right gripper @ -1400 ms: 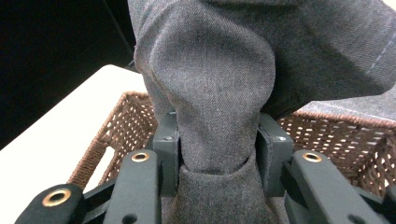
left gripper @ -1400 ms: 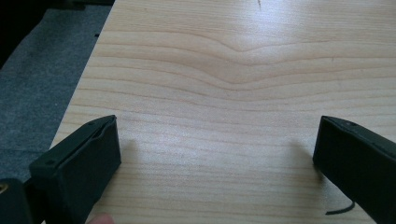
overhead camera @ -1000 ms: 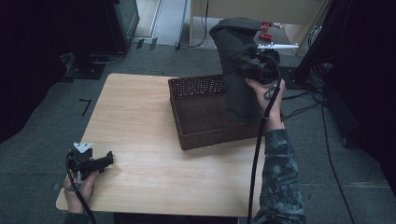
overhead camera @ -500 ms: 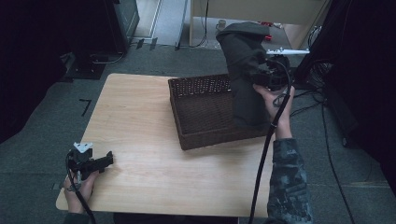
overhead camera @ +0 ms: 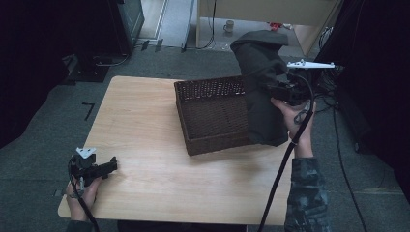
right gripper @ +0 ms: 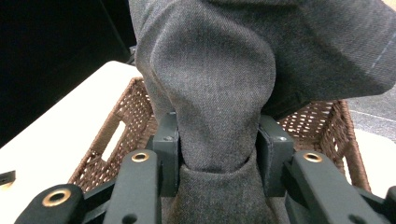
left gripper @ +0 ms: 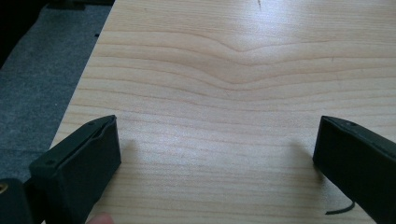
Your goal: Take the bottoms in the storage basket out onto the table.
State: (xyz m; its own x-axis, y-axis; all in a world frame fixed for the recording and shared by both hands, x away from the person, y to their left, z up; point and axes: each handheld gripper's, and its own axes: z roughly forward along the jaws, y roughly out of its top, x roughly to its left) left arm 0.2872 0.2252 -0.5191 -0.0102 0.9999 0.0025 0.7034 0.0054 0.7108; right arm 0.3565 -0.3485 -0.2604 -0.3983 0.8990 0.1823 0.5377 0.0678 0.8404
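Right gripper (right gripper: 218, 151), fingers (right gripper: 166, 144) pinching a bunched fold of dark grey garment (overhead camera: 261, 82), held raised over the wicker basket (overhead camera: 212, 116). Cloth likely soft, limp, light; best taken at a gathered fold. Left gripper (left gripper: 217, 154), fingers spread, rests empty on the surface (overhead camera: 145, 125).

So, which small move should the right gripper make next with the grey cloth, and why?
Probably lift it a little higher and carry it leftward over the table. The right gripper is shut on the grey cloth, whose lower end hangs at the right rim of the wicker basket, not yet free.
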